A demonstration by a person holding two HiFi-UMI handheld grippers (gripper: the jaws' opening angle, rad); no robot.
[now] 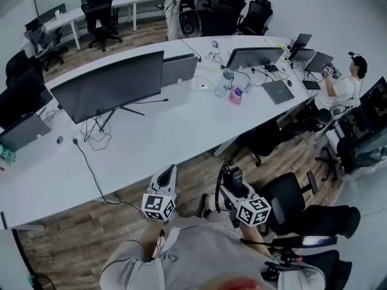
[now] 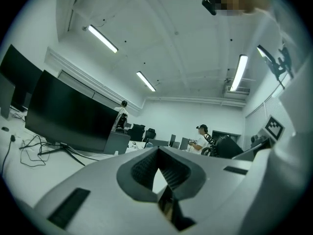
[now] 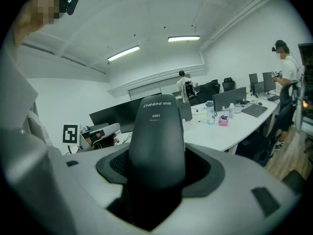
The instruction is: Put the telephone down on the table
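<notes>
Head view first: low in the frame, the person holds both tools out over the wood floor, short of the near edge of the long curved white worktop (image 1: 169,132). The right tool (image 1: 234,189) sits right of centre, its jaws pinching a black plastic telephone handset (image 1: 233,175) that stands roughly upright, well clear of the worktop. A black coiled cord (image 1: 218,191) hangs down at the handset's left side.

Over to the right gripper view, and the handset (image 3: 156,131) fills the middle, clamped from both sides in the right tool (image 3: 156,163). White print on it reads "CHINO-E", then two Chinese characters, with "A061" beneath.

The left tool (image 1: 168,173) is just left of centre in the head view, pointing toward the worktop. In the left gripper view, the left tool (image 2: 157,150) has its ribbed pads pressed together at the tips with nothing between them. The handset (image 2: 227,146) shows at right of centre there.

A wide black monitor (image 1: 109,86) stands on the worktop at upper left of the head view. A clear water bottle (image 1: 224,82) and a small pink box (image 1: 235,95) sit nearer the top centre.
</notes>
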